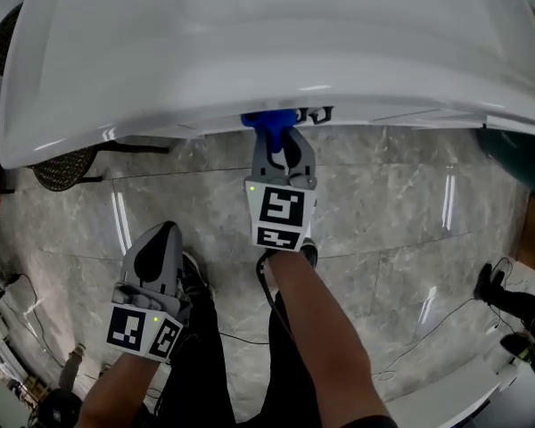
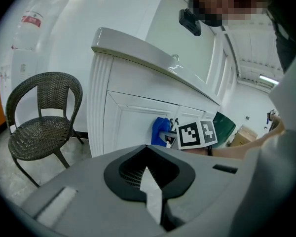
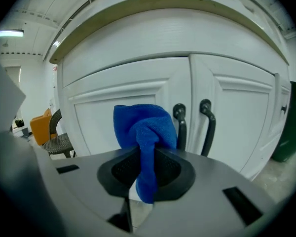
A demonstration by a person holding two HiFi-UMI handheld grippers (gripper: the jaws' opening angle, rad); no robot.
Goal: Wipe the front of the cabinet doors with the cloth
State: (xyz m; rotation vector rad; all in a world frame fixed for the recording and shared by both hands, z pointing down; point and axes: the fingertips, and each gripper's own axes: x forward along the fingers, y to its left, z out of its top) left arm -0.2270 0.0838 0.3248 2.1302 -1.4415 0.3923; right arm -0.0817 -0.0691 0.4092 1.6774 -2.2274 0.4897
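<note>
The blue cloth (image 3: 143, 127) is clamped between the closed jaws of the right gripper (image 3: 147, 159), with a bunched fold standing above them and a short tail hanging below. In the head view the right gripper (image 1: 281, 143) is held forward under the overhanging white cabinet top (image 1: 250, 43), and the cloth (image 1: 267, 123) is seen at the cabinet front. In the right gripper view the cloth is set before the left door (image 3: 98, 117), just beside the two dark handles (image 3: 180, 120) at the seam with the right door (image 3: 241, 117) — contact with the panel cannot be made out. The left gripper (image 2: 148, 174) is held low and back over the marble floor (image 1: 383, 221), jaws together with nothing between them. A wicker chair (image 2: 39, 117) is seen beside the cabinet's left end.
</note>
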